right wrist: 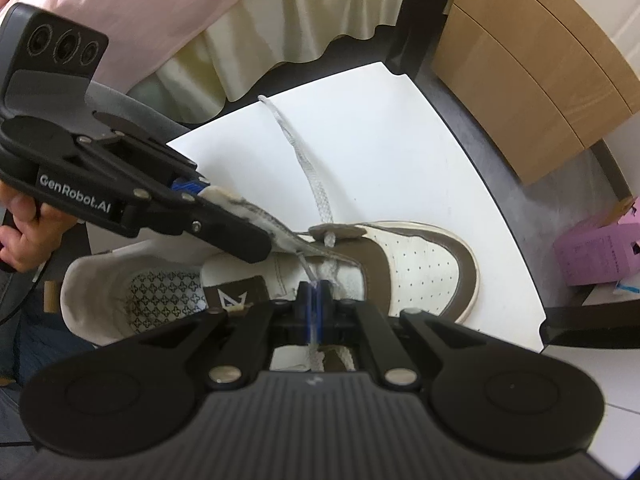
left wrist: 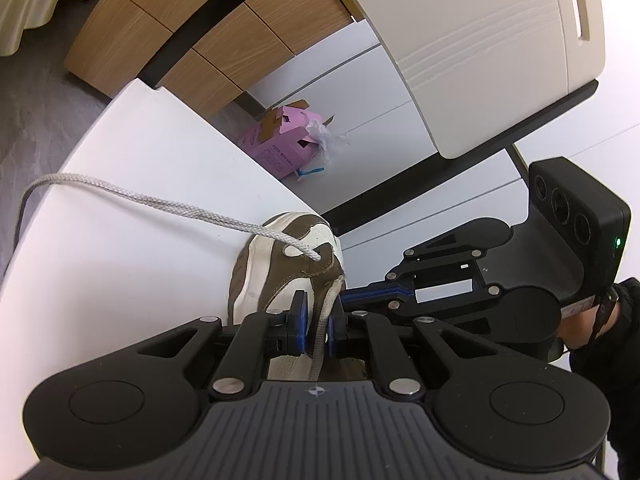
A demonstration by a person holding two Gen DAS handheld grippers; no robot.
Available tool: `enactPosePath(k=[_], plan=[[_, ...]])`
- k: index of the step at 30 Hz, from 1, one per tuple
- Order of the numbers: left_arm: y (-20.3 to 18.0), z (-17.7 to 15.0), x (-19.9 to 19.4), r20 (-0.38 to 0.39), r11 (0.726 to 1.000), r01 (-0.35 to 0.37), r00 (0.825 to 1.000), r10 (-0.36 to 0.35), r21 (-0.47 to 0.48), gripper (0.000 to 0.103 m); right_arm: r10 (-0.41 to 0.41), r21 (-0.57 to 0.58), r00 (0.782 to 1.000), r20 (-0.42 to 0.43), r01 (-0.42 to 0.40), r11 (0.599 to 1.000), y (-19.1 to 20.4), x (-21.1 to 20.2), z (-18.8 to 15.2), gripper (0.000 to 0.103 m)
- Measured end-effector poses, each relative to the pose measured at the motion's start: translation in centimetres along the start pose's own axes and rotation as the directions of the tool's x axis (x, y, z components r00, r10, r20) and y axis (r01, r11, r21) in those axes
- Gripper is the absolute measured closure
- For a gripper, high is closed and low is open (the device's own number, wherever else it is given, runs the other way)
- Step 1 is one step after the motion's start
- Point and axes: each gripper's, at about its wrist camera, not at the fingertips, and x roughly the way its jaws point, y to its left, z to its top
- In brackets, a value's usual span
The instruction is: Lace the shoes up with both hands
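1. Shoe (right wrist: 420, 264) lies on the white tabletop (right wrist: 400, 140), toe toward the far right edge in the right wrist view, opening toward the person. Brown and white, low cut.
2. Lace (left wrist: 132, 196): one length runs from the left across the tabletop and enters the front eyelet (left wrist: 294, 250) by the toe. Only this lowest row looks threaded; the eyelets further up appear empty, so I judge the job barely begun.
3. Left tool (left wrist: 316, 326): pads nearly together, pinching what looks like the shoe's edge with a lace strand, in the left wrist view. Whether it clamps lace alone or cloth too, I cannot tell.
4. Right tool (right wrist: 314, 292): closed tight on a thin, clear-looking lace tip, just above the tongue.
5. Hard to make out: the upper eyelets hide behind both tools; the heel is cut off; the far lace end drops over the tabletop edge.
6. Pink box (left wrist: 280, 140) on the floor, uninvolved.
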Motion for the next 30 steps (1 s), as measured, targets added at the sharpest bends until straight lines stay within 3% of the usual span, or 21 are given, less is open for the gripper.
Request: enactPosePath(k=[4, 7, 11, 16, 21, 30], plan=[[-2.1, -0.4, 0.0, 0.022, 0.984, -0.068, 0.998, 0.066, 0.163, 0.092, 0.0, 0.024, 1.0, 0.006, 0.0, 1.0, 0.0, -0.3, 0.0, 0.1], [-4.1, -1.4, 0.0, 0.065, 0.93, -0.146, 0.989, 0.132, 0.336, 0.092, -0.007, 0.033, 1.0, 0.014, 0.006, 0.999, 0.3, -0.6, 0.1, 0.1], [-5.2, -2.1, 0.1, 0.09, 0.881, -0.188, 0.982, 0.165, 0.435, 0.092, -0.018, 0.037, 0.999, 0.04, 0.017, 0.999, 0.8, -1.0, -0.2, 0.1], [-5.6, -2.4, 0.1, 0.105, 0.847, -0.211, 0.977, 0.183, 0.488, 0.092, -0.032, 0.069, 0.995, 0.09, 0.026, 0.997, 1.0, -1.5, -0.8, 0.1], [-6.5, -3.3, 0.3, 0.126, 0.782, -0.238, 0.971, 0.203, 0.577, 0.091, -0.036, 0.131, 0.987, 0.154, 0.016, 0.991, 0.7, -1.7, -1.7, 0.1], [-6.5, -3.4, 0.4, 0.111, 0.776, -0.224, 0.974, 0.197, 0.589, 0.092, 0.003, 0.141, 0.978, 0.209, -0.033, 0.989, 0.7, -0.9, -2.2, 0.1]])
